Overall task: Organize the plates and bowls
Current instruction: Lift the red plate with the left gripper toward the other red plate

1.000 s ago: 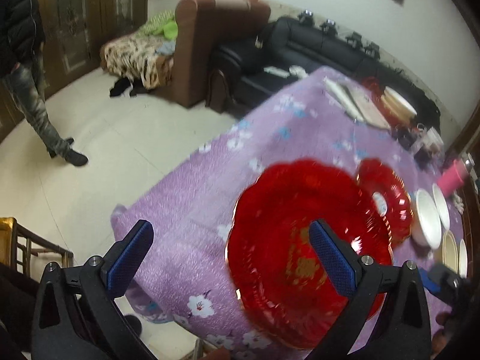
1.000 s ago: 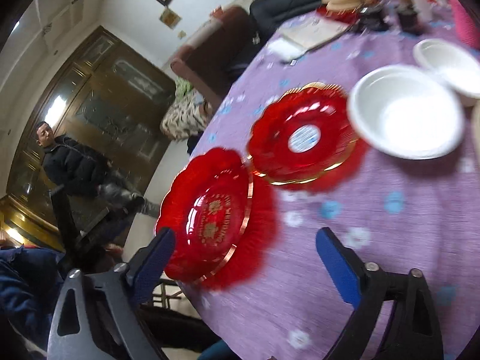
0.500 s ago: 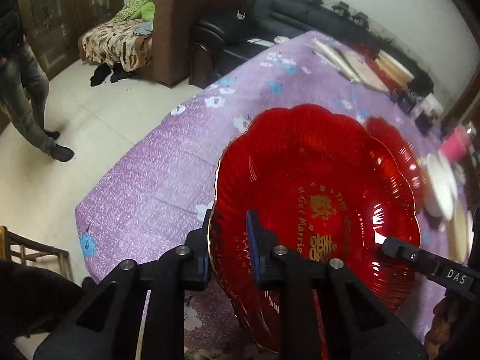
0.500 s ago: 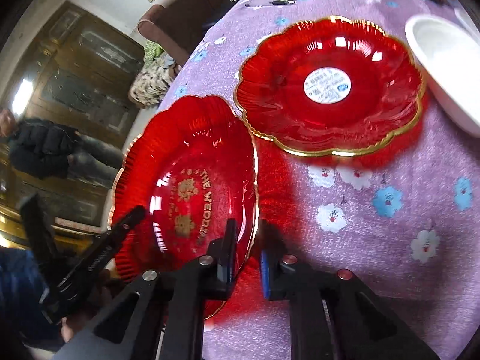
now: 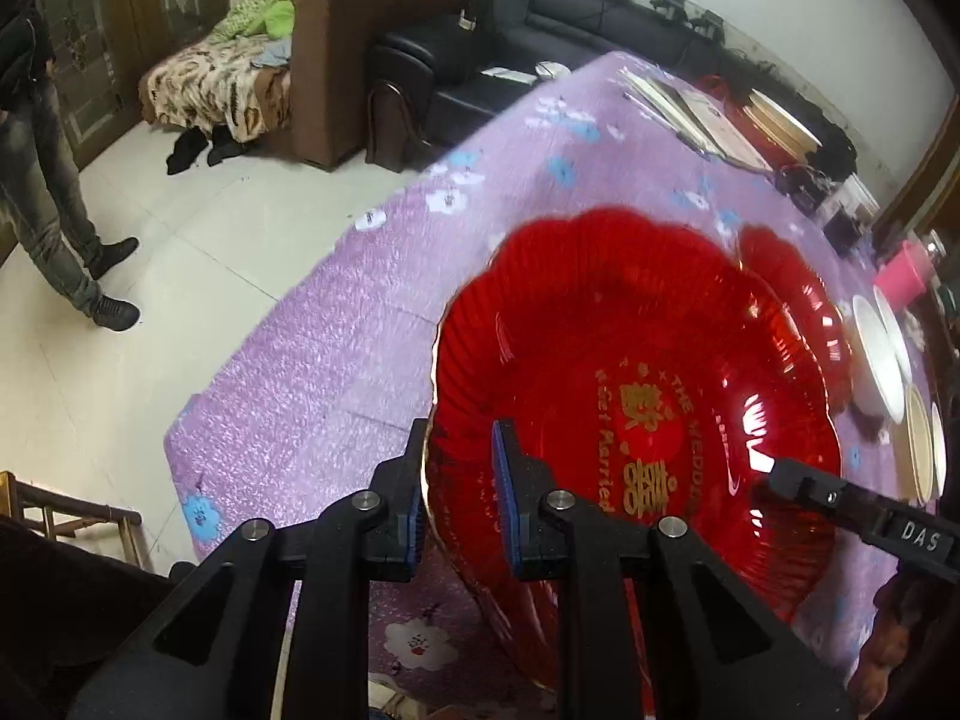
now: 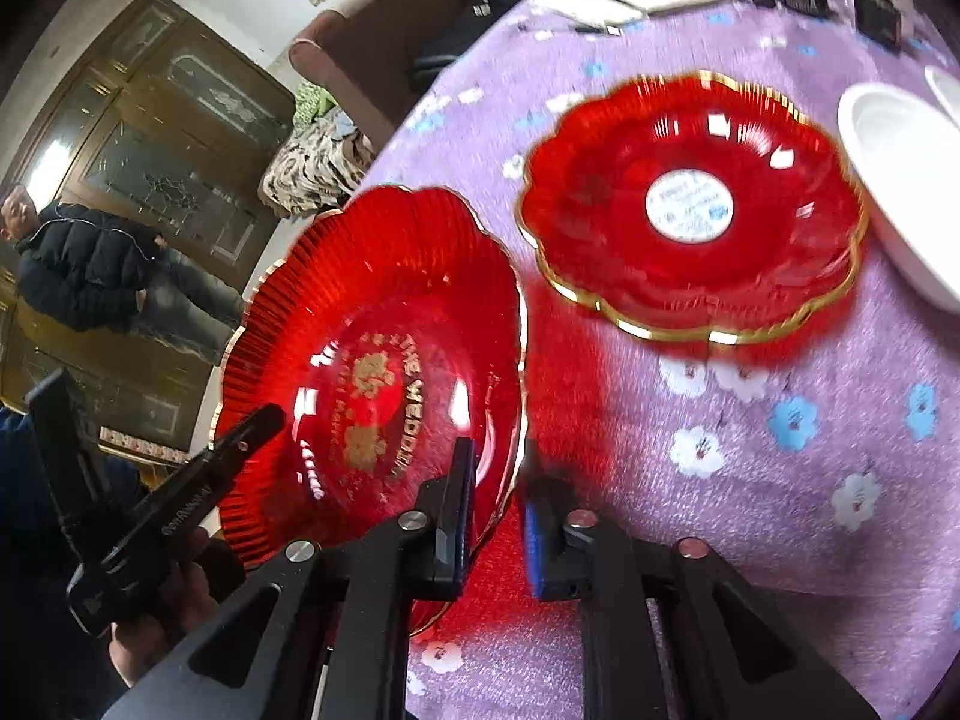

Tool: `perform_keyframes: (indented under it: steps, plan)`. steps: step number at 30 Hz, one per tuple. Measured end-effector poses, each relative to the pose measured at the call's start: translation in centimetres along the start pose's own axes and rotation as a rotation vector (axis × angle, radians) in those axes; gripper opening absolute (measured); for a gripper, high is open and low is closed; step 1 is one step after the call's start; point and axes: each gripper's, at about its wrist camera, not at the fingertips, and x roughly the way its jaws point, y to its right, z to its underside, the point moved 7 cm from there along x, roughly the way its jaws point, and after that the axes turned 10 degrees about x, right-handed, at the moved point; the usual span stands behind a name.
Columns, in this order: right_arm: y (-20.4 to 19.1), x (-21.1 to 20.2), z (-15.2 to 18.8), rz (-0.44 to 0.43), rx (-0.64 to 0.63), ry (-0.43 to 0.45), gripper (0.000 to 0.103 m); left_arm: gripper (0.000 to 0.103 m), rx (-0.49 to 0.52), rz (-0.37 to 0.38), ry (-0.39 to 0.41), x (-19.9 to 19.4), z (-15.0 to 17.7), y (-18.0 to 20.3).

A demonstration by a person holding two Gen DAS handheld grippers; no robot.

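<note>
red wedding plate (image 5: pixel 648 420) tilted up off the purple flowered cloth (image 5: pixel 336 360) | left gripper (image 5: pixel 459 486) and right gripper (image 6: pixel 495 516) each straddle its rim on opposite edges, jaws easing apart | second red plate (image 6: pixel 690 210) just beside, white bowl (image 6: pixel 900 180) next along

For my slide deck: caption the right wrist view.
Right claw straddles the rim of a tilted red wedding plate, a second red plate lying beyond.
</note>
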Motion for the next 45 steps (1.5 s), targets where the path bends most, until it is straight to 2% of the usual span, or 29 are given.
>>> perform_keyframes:
  steps: [1, 2, 3, 4, 5, 8, 10, 12, 13, 15, 17, 20, 22, 26, 32, 33, 34, 35, 36, 37, 38, 40, 45]
  plan:
    - [0.0, 0.1, 0.1, -0.009, 0.005, -0.005, 0.028, 0.047, -0.003, 0.001, -0.001, -0.1, 0.1, -0.2]
    - [0.0, -0.2, 0.2, -0.028, 0.008, -0.008, 0.035, 0.058, -0.01, 0.006, 0.005, -0.3, 0.1, -0.4]
    - [-0.1, -0.5, 0.4, -0.037, 0.006, -0.004, 0.055, 0.071, -0.03, 0.022, 0.023, -0.8, 0.0, -0.8]
    - [-0.1, -1.1, 0.4, -0.049, 0.003, 0.008, 0.07, 0.074, -0.049, 0.03, 0.031, -1.3, -0.1, -1.2]
    - [0.0, -2.1, 0.4, -0.062, 0.003, 0.029, 0.072, 0.074, -0.069, 0.028, 0.041, -1.7, -0.2, -1.7]
    - [1.5, -4.4, 0.3, -0.091, 0.035, 0.073, 0.072, 0.074, -0.09, -0.013, 0.094, -3.4, -2.2, -2.7]
    - [3.4, -6.4, 0.2, -0.1, 0.078, 0.116, 0.073, 0.074, -0.072, -0.007, 0.13, -4.5, -4.1, -2.0]
    - [5.9, -8.1, -0.5, -0.113, 0.158, 0.162, 0.073, 0.076, -0.013, 0.034, 0.163, -5.5, -6.4, 0.5]
    - [7.3, -8.9, -0.8, -0.117, 0.203, 0.176, 0.074, 0.081, 0.037, 0.079, 0.177, -5.8, -8.0, 2.7]
    - [10.1, -9.8, -1.7, -0.147, 0.302, 0.193, 0.074, 0.082, 0.103, 0.104, 0.174, -5.4, -10.1, 6.0]
    - [11.7, -10.1, -2.8, -0.175, 0.362, 0.197, 0.074, 0.081, 0.168, 0.16, 0.095, -3.2, -11.8, 9.8]
    - [13.1, -10.7, -3.9, -0.189, 0.394, 0.21, 0.074, 0.081, 0.216, 0.193, -0.01, 0.5, -13.6, 14.3]
    - [13.2, -10.6, -4.7, -0.194, 0.401, 0.211, 0.074, 0.081, 0.253, 0.16, -0.027, 2.3, -14.1, 16.3]
    - [13.3, -9.8, -5.3, -0.2, 0.414, 0.204, 0.074, 0.081, 0.252, 0.165, -0.107, 5.5, -14.1, 17.4]
    - [13.1, -7.1, -7.7, -0.197, 0.413, 0.176, 0.064, 0.081, 0.239, 0.147, -0.202, 8.5, -13.9, 17.8]
    - [13.3, -6.8, -7.9, -0.192, 0.419, 0.173, 0.061, 0.074, 0.236, 0.144, -0.217, 8.8, -13.7, 17.7]
    - [13.3, -6.5, -8.1, -0.186, 0.42, 0.171, 0.054, 0.052, 0.235, 0.136, -0.229, 9.1, -13.6, 17.5]
    - [13.2, -6.3, -8.1, -0.174, 0.41, 0.169, 0.049, 0.038, 0.24, 0.121, -0.244, 9.4, -13.4, 17.4]
    - [13.1, -6.0, -8.4, -0.162, 0.401, 0.165, 0.033, 0.019, 0.253, 0.115, -0.265, 9.8, -13.0, 17.4]
    - [13.1, -5.6, -8.4, -0.136, 0.39, 0.158, 0.018, 0.019, 0.268, 0.13, -0.272, 10.0, -12.8, 17.9]
    - [13.1, -5.2, -8.4, -0.121, 0.38, 0.149, 0.01, 0.019, 0.283, 0.114, -0.255, 9.8, -12.9, 18.1]
    - [13.2, -4.6, -8.3, -0.091, 0.376, 0.138, 0.008, 0.018, 0.298, 0.091, -0.244, 9.4, -12.9, 18.3]
    - [12.9, -5.4, -8.2, -0.086, 0.357, 0.166, 0.007, 0.017, 0.29, 0.109, -0.198, 7.7, -13.4, 17.8]
